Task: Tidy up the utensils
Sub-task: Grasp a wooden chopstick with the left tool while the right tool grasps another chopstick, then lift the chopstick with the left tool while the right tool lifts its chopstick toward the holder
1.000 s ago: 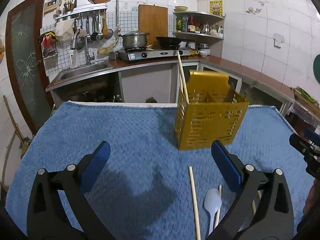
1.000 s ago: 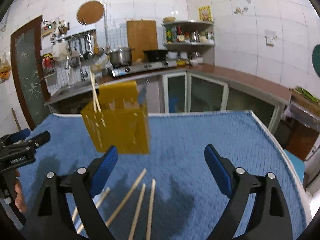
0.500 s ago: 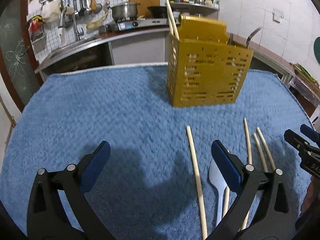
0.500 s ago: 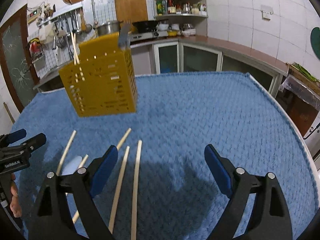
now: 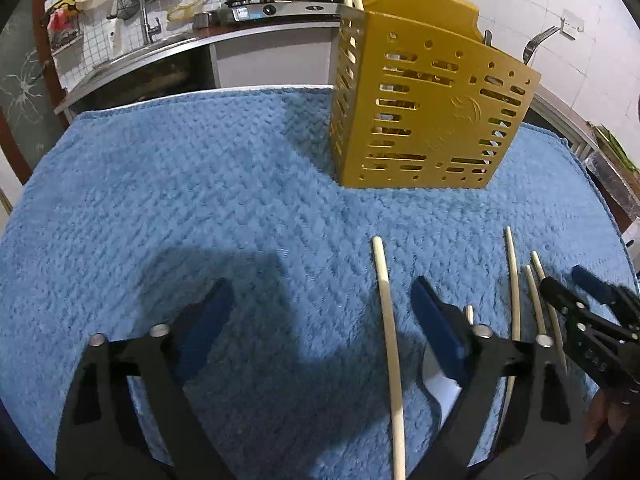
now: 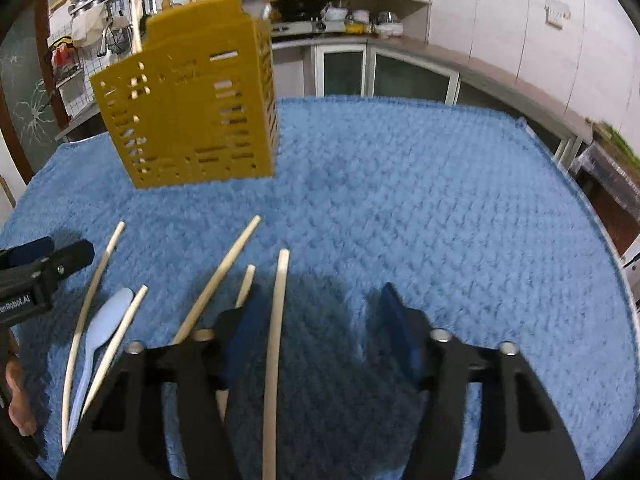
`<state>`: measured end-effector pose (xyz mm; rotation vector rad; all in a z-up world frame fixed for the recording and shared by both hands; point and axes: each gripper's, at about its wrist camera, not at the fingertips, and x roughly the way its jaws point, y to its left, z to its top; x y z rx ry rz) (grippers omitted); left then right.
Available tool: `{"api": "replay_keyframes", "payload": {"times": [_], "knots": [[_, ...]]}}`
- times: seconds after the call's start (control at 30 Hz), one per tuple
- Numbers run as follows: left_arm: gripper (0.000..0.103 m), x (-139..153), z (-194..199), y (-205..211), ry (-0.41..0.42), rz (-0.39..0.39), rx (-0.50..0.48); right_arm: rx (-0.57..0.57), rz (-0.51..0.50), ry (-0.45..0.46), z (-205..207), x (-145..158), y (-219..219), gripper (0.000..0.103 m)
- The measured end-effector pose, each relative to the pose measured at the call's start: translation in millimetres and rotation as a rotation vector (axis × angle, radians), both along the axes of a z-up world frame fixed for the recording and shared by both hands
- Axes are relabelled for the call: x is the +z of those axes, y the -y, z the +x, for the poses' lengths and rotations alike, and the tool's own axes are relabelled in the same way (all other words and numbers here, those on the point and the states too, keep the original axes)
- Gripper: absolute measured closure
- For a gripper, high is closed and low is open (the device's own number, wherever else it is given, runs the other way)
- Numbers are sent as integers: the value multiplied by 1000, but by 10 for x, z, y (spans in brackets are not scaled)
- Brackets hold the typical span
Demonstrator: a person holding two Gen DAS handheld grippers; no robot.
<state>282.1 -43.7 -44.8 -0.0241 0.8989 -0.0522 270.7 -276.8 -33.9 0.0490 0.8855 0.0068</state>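
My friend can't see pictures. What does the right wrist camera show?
The right gripper, its jaws open, hangs over a chopstick on a blue towel. More chopsticks and a pale spoon lie left, before a yellow utensil holder.

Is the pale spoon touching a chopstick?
Touching. In the right wrist view the spoon lies against the chopstick on its right, with no cloth showing between them.

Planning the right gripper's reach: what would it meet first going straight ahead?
Probably the chopstick lying between the right gripper's open, just-closing jaws, or the blue towel beside it; depth is unclear.
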Motion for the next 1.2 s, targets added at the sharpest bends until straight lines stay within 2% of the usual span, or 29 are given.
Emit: {"api": "replay_keyframes", "payload": {"times": [0.27, 0.37, 0.53, 0.6, 0.87, 0.97, 1.07, 1.2], "knots": [[61, -84, 110, 164, -41, -6, -72, 4, 18, -27, 120, 1, 0, 82], [65, -113, 122, 236, -41, 25, -83, 3, 4, -38, 156, 10, -34, 86], [76, -114, 193, 315, -53, 33, -95, -20, 23, -61, 236, 25, 5, 87], [85, -108, 235, 345, -58, 30, -103, -25, 17, -65, 277, 24, -2, 88], [95, -92, 305, 368, -65, 29, -102, -30, 32, -68, 372, 8, 28, 96], [97, -69, 340, 374, -73, 26, -101, -42, 50, -84, 429, 23, 45, 97], [99, -20, 326, 341, -76, -17, -113, -52, 76, -92, 448, 30, 83, 97], [99, 97, 262, 323, -39, -10, -125, -61, 110, -72, 397, 66, 157, 97]]}}
